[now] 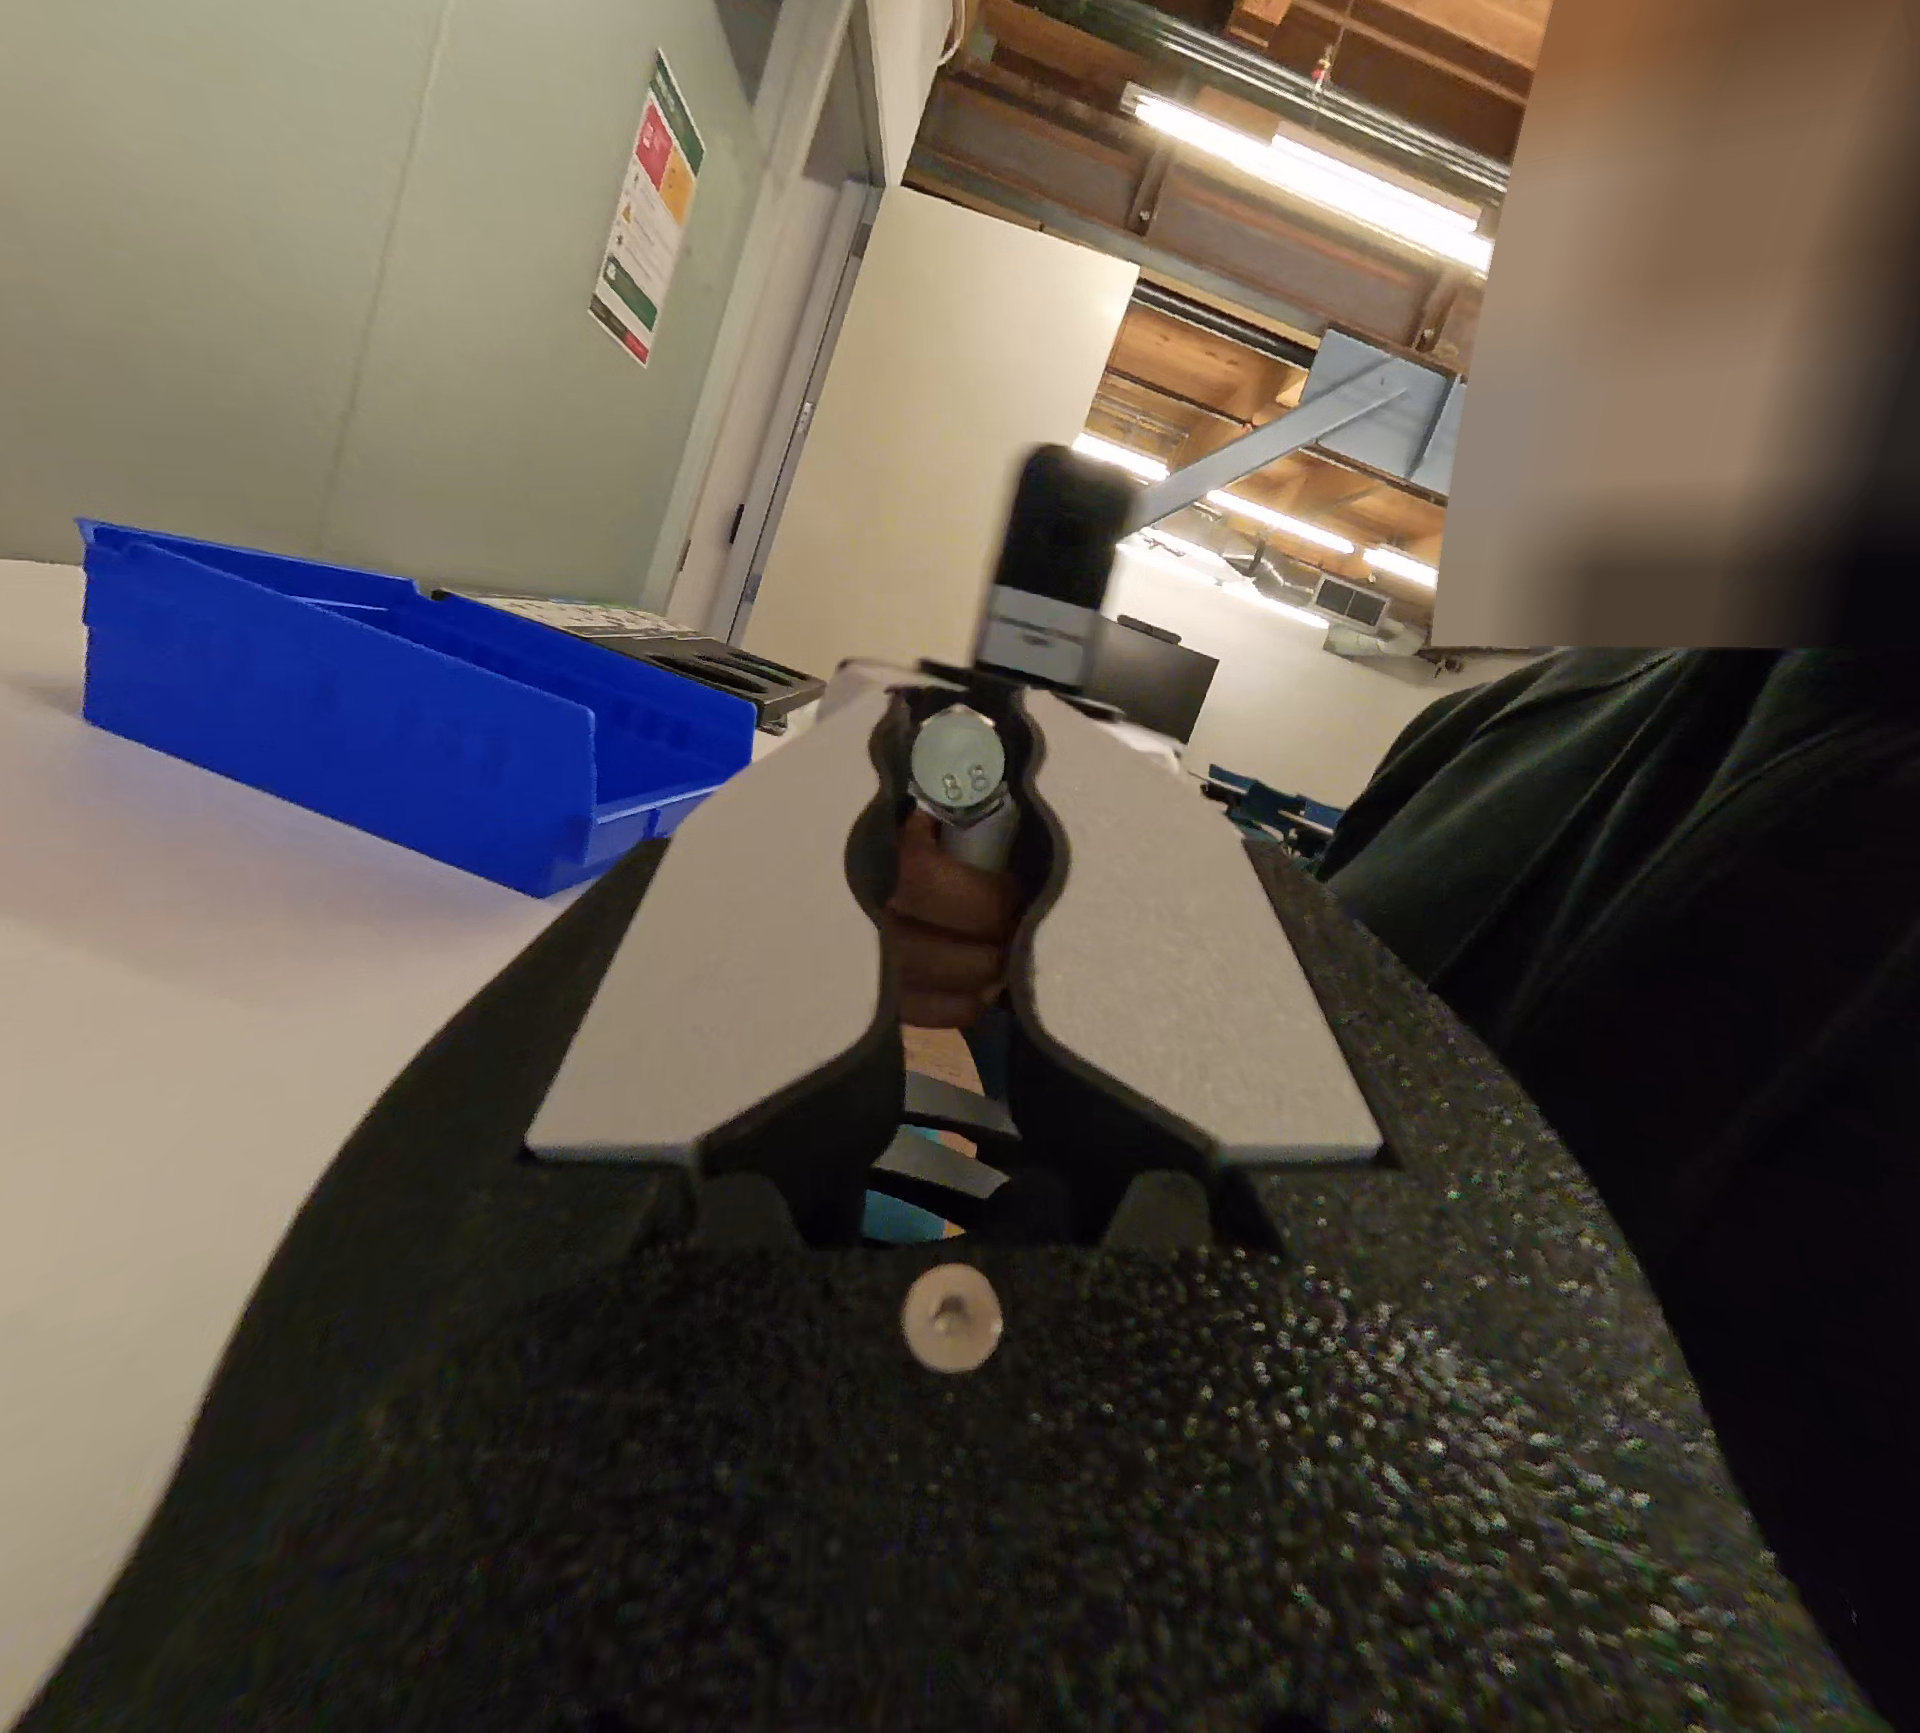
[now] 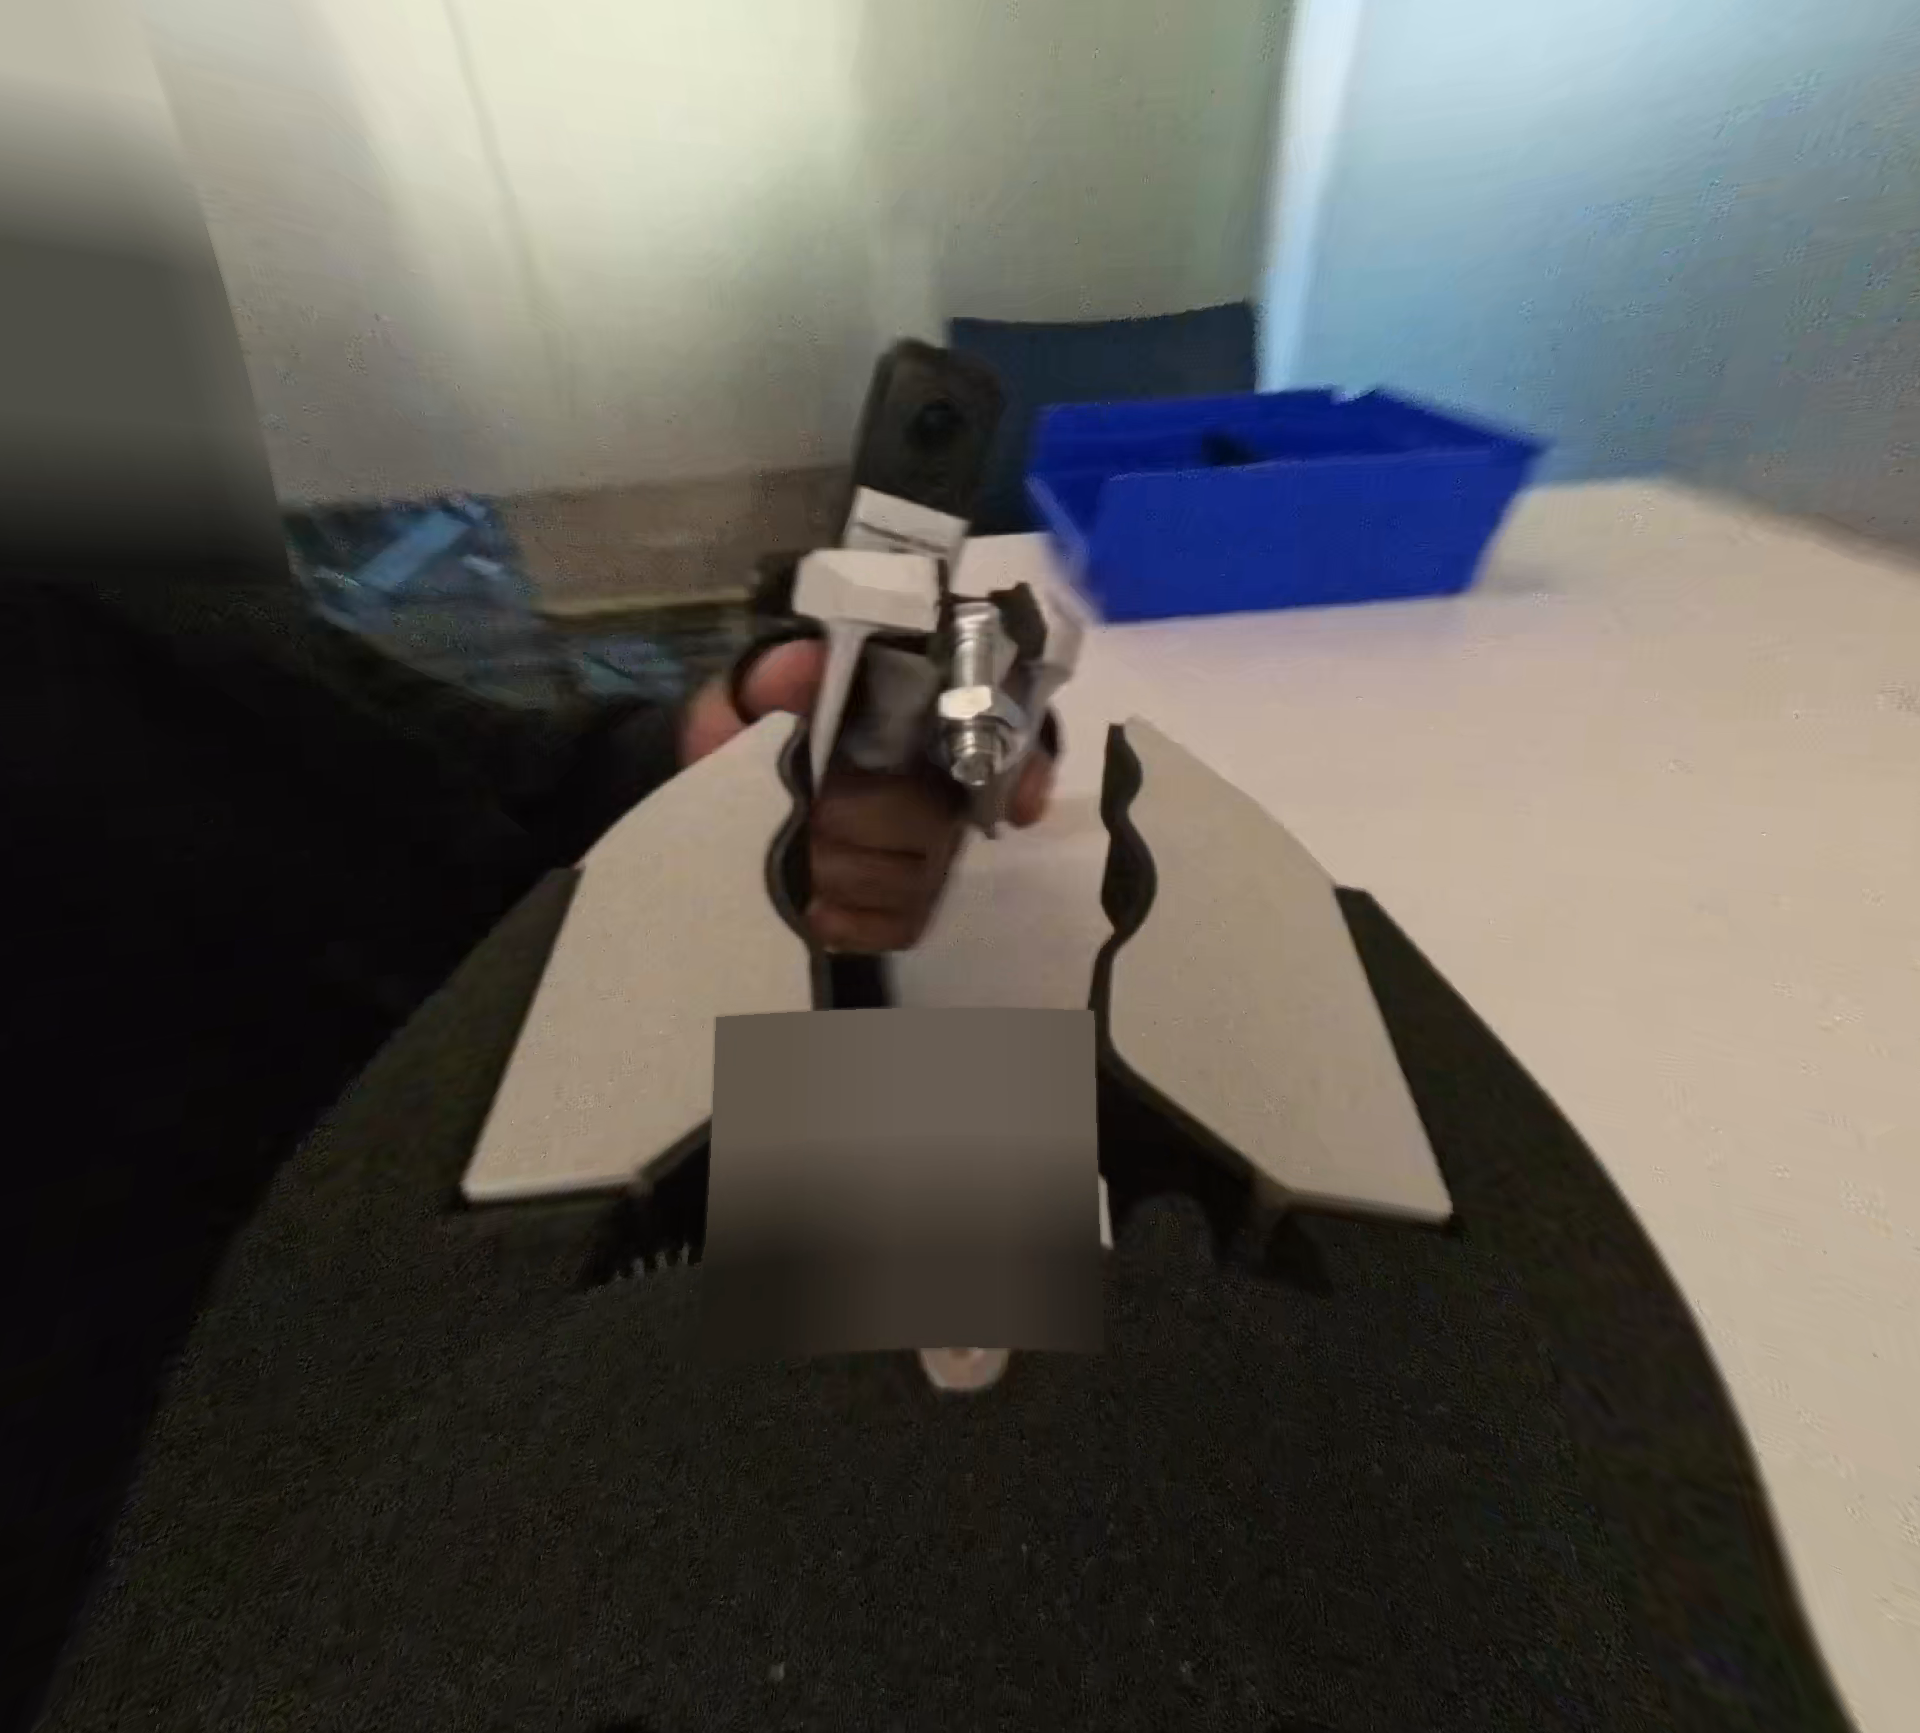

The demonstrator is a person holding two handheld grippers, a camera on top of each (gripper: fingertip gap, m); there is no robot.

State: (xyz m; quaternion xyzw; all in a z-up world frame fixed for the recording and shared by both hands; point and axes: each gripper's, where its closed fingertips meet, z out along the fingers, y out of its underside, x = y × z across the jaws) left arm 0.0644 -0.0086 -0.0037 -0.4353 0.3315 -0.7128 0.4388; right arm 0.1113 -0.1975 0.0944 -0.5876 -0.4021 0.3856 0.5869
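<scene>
My left gripper (image 1: 961,712) is shut on a silver hex bolt (image 1: 958,774), whose head faces the camera between the two pads. In the right wrist view the left gripper (image 2: 935,634) is held up in a hand, with the bolt (image 2: 971,644) pointing towards me and a silver nut (image 2: 966,707) on its thread. My right gripper (image 2: 958,733) is open and holds nothing; its fingers (image 2: 1195,852) stand to either side of the left gripper without touching the bolt or nut. The right gripper's black camera (image 1: 1055,561) shows just past the left fingertips.
A blue plastic bin (image 1: 343,696) stands on the white table (image 1: 208,1008); it also shows in the right wrist view (image 2: 1278,520). A black tray (image 1: 727,665) lies behind it. A person's dark sleeve (image 1: 1610,852) is on the right.
</scene>
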